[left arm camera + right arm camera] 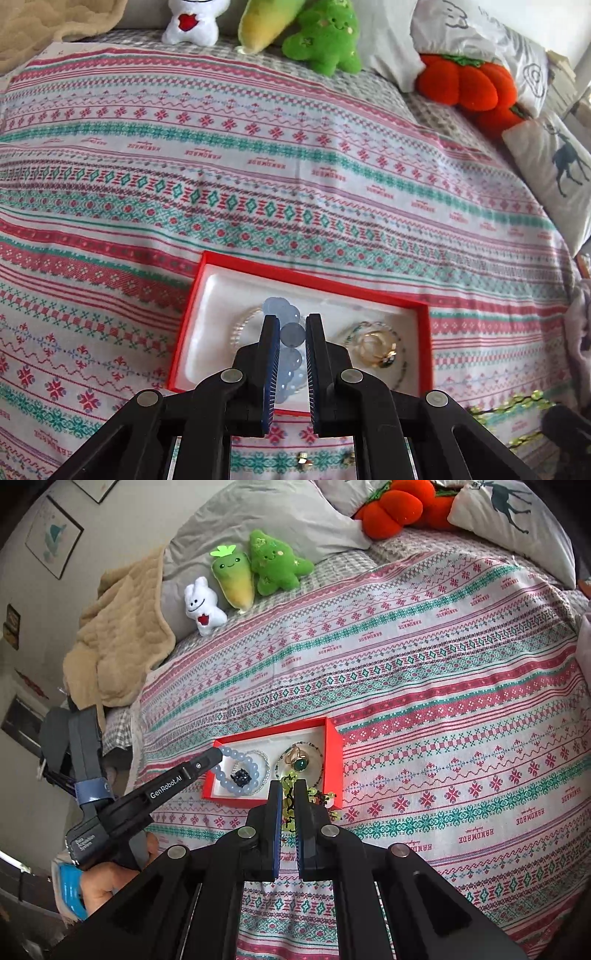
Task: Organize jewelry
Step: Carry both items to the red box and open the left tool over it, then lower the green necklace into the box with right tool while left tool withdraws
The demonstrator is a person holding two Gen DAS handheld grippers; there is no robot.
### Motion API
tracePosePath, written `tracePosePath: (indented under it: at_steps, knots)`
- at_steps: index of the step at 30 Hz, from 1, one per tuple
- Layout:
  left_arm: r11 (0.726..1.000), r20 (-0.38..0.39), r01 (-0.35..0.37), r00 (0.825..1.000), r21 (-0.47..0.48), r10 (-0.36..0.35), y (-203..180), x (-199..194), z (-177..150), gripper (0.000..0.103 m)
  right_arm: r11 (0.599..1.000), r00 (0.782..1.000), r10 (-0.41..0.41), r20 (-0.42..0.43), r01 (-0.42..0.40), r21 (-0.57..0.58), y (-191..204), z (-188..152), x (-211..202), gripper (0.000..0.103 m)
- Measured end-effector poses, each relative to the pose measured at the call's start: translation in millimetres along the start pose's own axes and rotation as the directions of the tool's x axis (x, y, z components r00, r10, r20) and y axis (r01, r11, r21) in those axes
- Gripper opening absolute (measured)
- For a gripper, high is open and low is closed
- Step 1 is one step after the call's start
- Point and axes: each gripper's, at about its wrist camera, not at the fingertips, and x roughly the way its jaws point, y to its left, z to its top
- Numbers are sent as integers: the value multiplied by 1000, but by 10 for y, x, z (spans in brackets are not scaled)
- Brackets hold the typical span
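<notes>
Blue bead bracelet (291, 334): lower middle of the left view, over the red box's (334, 738) left half; looks light, slippery and floppy, best pinched across one bead.
Left claw (291, 321): closed on that bracelet.
Green bead chain (290, 797): limp, draped over the box's near edge.
Right claw (288, 788): pinching the chain.
Rings (297, 758): in the right half.
Bed (443, 709): carries the box.

blue bead bracelet (291, 341) half hidden behind the left gripper's fingers (271, 354), small gold pieces (304, 459) on the cloth too blurred to identify, yellow-green bead strand (290, 805) partly covered between the right gripper's fingers (275, 812)
</notes>
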Motion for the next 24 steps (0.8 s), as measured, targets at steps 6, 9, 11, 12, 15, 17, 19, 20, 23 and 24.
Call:
tracePosePath:
  at_steps: [6,9,11,12,15,17,19,20,23,24]
  knots:
    - [996,-20,-74,997,41,75,133,103,-29,12,1000,1000,2,10,-2,-17,68,37,44,6]
    - [995,-11,-85,996,44,85,174,42,-56,35,1000,1000,12,18,-11,-29,126,59,63,6]
    - [993,0,-99,995,59,99,184,-43,-114,44,999,1000,17,25,-16,-37,174,81,80,6]
    - [992,5,-105,994,67,105,185,-92,-158,46,999,999,20,30,-19,-41,198,93,88,6]
    - [991,5,-113,994,76,113,213,-218,-332,57,998,999,32,42,-30,-53,271,128,124,6]
    - [990,-9,-112,994,90,113,242,-272,-475,60,998,998,44,49,-41,-55,326,149,152,6]
    - [986,-30,-122,992,110,126,279,-306,-616,64,996,997,62,53,-59,-63,395,172,191,6]
    - [985,-37,-127,991,116,132,294,-322,-675,64,996,996,69,56,-65,-68,435,182,211,6]
    - [983,-54,-132,989,129,139,344,-358,-829,66,992,994,89,67,-83,-94,556,197,303,6]
    - [983,-57,-129,989,130,138,362,-364,-871,68,991,993,95,64,-88,-102,586,197,355,6]
